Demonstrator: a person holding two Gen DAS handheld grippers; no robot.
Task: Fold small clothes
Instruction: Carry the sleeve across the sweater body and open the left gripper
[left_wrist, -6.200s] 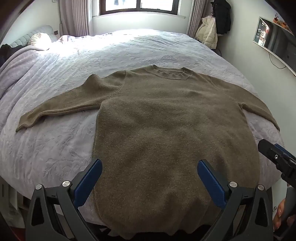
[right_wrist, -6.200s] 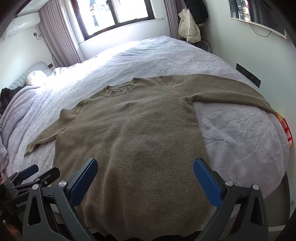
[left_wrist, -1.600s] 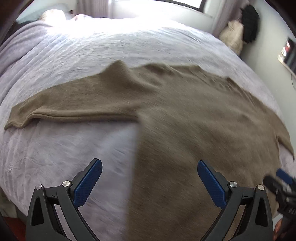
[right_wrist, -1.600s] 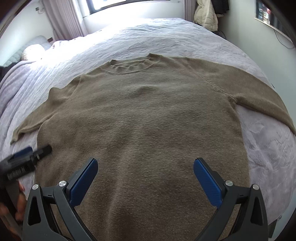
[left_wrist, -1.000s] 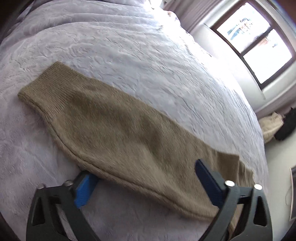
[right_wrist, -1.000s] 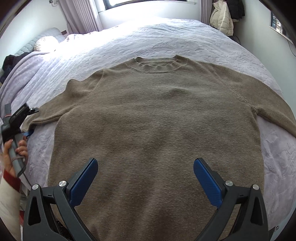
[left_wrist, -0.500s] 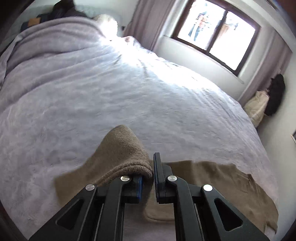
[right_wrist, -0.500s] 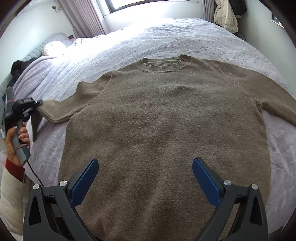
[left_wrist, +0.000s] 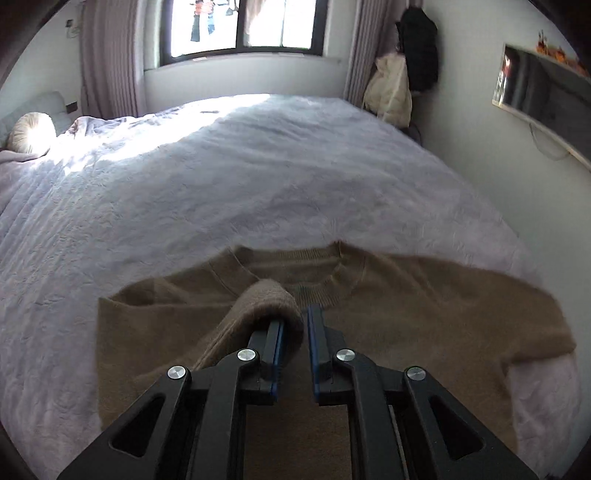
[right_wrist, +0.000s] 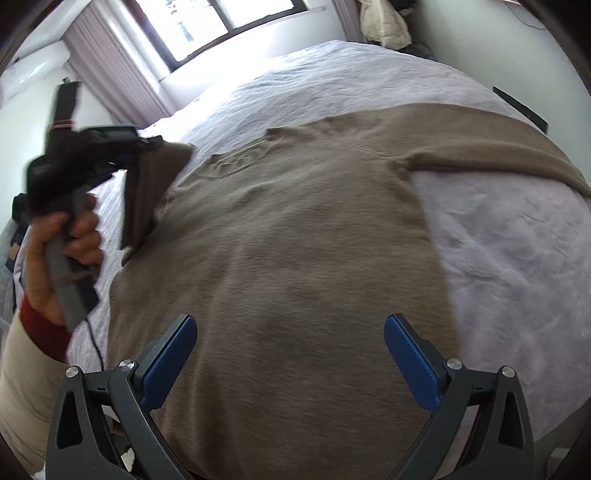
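Observation:
An olive-brown knit sweater (left_wrist: 406, 332) lies flat on the bed, collar away from me. My left gripper (left_wrist: 295, 314) has the left sleeve's cuff (left_wrist: 266, 295) between its pads. The cuff is draped over the left finger. The jaws are opening, and the cuff still hangs from them. It is held up over the sweater's chest, just short of the collar. In the right wrist view, a hand (right_wrist: 74, 236) holds the left gripper (right_wrist: 147, 142), and the lifted sleeve (right_wrist: 147, 192) hangs below it. My right gripper (right_wrist: 290, 325) is open above the sweater's lower body (right_wrist: 295, 258), with nothing between its fingers. The right sleeve (right_wrist: 480, 147) lies stretched out.
A pale lilac quilted cover (left_wrist: 258, 166) spans the bed, with a pillow (left_wrist: 31, 133) at the far left. Behind it are a window (left_wrist: 240, 26) and hanging coats (left_wrist: 391, 92). A wall screen (left_wrist: 543, 85) is at the right. A cable (right_wrist: 94, 343) trails below the hand.
The left gripper shut on the left sleeve's cuff, lifted it and swept it right over the sweater's chest. The right gripper shifted slightly and stays open.

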